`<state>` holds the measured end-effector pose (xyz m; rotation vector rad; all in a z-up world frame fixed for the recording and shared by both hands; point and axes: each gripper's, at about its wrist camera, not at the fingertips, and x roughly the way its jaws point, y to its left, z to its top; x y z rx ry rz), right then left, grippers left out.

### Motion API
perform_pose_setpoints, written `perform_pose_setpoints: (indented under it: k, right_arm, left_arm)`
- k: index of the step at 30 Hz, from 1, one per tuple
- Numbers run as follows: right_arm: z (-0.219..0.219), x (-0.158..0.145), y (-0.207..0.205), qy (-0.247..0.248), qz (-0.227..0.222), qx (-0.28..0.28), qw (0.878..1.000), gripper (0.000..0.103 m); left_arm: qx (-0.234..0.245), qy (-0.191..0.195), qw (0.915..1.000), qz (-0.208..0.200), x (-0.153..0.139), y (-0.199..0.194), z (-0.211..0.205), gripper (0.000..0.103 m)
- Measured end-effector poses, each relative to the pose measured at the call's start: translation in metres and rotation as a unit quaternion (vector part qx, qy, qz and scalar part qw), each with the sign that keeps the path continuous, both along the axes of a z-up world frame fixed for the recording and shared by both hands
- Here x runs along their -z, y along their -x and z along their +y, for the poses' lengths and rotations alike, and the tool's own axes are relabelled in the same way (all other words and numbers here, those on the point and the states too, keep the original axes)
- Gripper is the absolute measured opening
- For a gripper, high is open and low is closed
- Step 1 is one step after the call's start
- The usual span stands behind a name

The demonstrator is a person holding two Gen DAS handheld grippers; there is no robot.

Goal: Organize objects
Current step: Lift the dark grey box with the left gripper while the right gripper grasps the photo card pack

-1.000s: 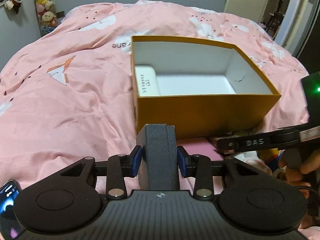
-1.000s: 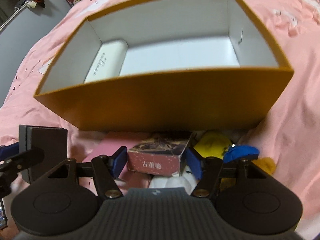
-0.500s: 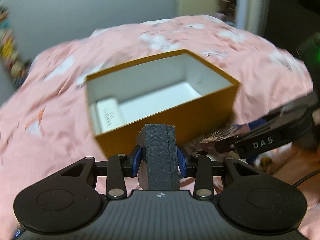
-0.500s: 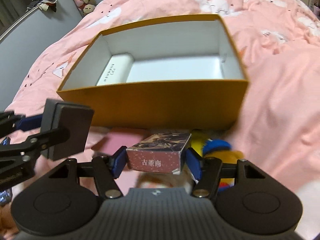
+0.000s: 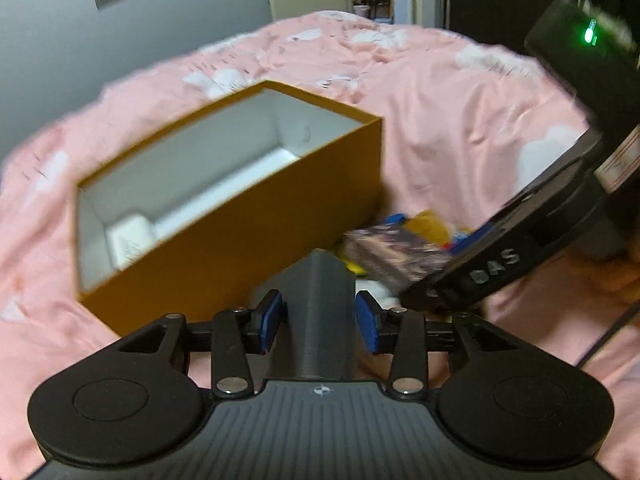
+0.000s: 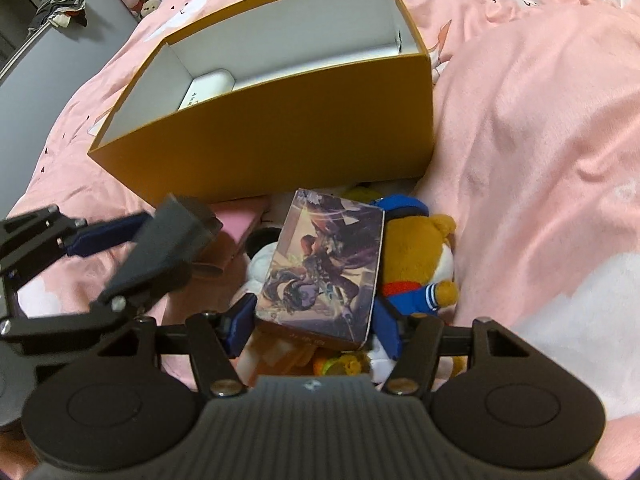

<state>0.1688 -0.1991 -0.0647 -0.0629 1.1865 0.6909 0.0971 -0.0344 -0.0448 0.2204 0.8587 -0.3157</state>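
Pink bed [image 6: 520,120], open orange box [image 6: 280,128], plush toys [image 6: 416,256]

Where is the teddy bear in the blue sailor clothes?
In the right wrist view the teddy bear lies on the pink bedcover, just in front of the orange box and right beside the picture card box on its right.
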Motion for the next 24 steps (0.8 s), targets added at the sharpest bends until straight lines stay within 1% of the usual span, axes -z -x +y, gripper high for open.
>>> perform_pose_setpoints:
  k: [2, 4, 7, 9, 11, 13, 14, 17, 19, 21, 23, 24]
  right_arm:
    - [-0.003, -0.002, -0.001, -0.004, 0.002, 0.005, 1.000, 0.064]
    - [-0.008, -0.004, -0.003, -0.012, 0.005, 0.013, 1.000, 0.064]
    - [-0.011, -0.010, -0.008, -0.022, 0.001, 0.026, 0.999, 0.064]
    - [-0.010, -0.013, -0.013, -0.027, -0.002, 0.029, 0.999, 0.064]
    - [-0.007, -0.013, -0.018, -0.030, -0.002, 0.027, 0.999, 0.064]
    - [-0.004, -0.011, -0.023, -0.029, 0.003, 0.025, 0.999, 0.064]
    - [-0.002, -0.009, -0.025, -0.028, 0.006, 0.025, 0.999, 0.064]
    - [0.004, -0.004, -0.026, -0.021, 0.011, 0.019, 1.000, 0.064]
    - [0.008, -0.004, -0.022, -0.014, 0.003, 0.008, 1.000, 0.063]
    - [0.010, -0.004, -0.019, -0.007, -0.004, 0.001, 1.000, 0.063]
    - [0.011, -0.003, -0.019, -0.004, -0.009, -0.003, 1.000, 0.063]
    - [0.012, -0.002, -0.019, -0.004, -0.008, -0.003, 1.000, 0.063]
  left_arm:
    - [-0.007, 0.036, 0.9989, 0.030, 0.006, -0.003, 0.005, 0.051]
    - [-0.018, 0.050, 0.9982, 0.029, 0.007, -0.003, 0.010, 0.053]
    - [-0.032, 0.083, 0.9954, 0.035, 0.003, -0.003, 0.020, 0.054]
    - [-0.048, 0.105, 0.9925, 0.040, -0.001, -0.001, 0.028, 0.057]
    - [-0.073, 0.136, 0.9870, 0.044, -0.006, 0.002, 0.040, 0.062]
    - [-0.117, 0.168, 0.9769, 0.060, -0.008, 0.003, 0.055, 0.064]
    - [-0.146, 0.184, 0.9693, 0.074, -0.006, 0.003, 0.064, 0.064]
    - [-0.213, 0.226, 0.9429, 0.119, 0.009, 0.002, 0.085, 0.065]
    - [-0.251, 0.242, 0.9247, 0.153, 0.024, 0.001, 0.095, 0.065]
    - [-0.267, 0.253, 0.9132, 0.175, 0.035, 0.000, 0.101, 0.065]
    - [-0.271, 0.269, 0.9056, 0.184, 0.040, 0.000, 0.104, 0.069]
    - [-0.273, 0.274, 0.9033, 0.185, 0.041, -0.001, 0.105, 0.071]
